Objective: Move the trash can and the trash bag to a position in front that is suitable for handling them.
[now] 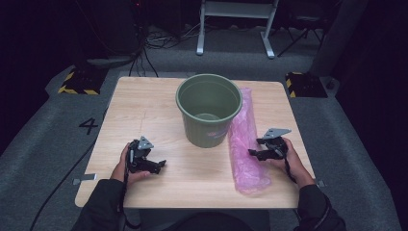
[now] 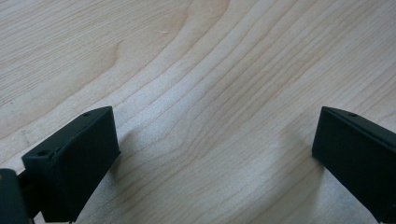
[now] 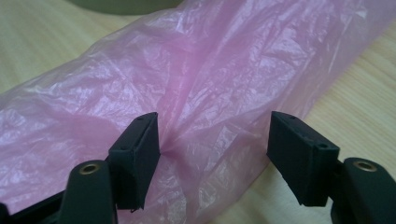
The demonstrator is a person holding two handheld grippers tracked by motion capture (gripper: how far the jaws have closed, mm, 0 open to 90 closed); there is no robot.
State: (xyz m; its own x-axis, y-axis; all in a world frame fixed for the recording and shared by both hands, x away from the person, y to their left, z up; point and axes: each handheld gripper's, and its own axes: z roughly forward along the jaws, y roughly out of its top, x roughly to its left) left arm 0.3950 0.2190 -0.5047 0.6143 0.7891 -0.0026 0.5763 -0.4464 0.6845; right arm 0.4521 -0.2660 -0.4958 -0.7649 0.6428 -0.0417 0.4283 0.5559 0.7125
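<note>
A green bucket (image 1: 208, 109) stands upright in the middle of the wooden table (image 1: 144, 101). A crumpled pink plastic bag (image 1: 245, 149) lies stretched out along the bucket's right side, running toward the front edge. My right gripper (image 1: 252, 153) is at the bag's right edge, pointing left. In the right gripper view it is open (image 3: 214, 123), a fold of the bag (image 3: 205, 70) lies between the jaws, and the left jaw touches the film. My left gripper (image 1: 161, 165) rests front left of the bucket. It is open (image 2: 212, 126) over bare wood (image 2: 210, 56).
The bucket's base (image 3: 126, 3) shows just beyond the bag. Yellow-and-black striped blocks (image 1: 79, 83) (image 1: 306, 84) sit on the floor off the table's far corners. A white frame (image 1: 235, 24) stands behind. A cable (image 1: 62, 178) trails off the left side.
</note>
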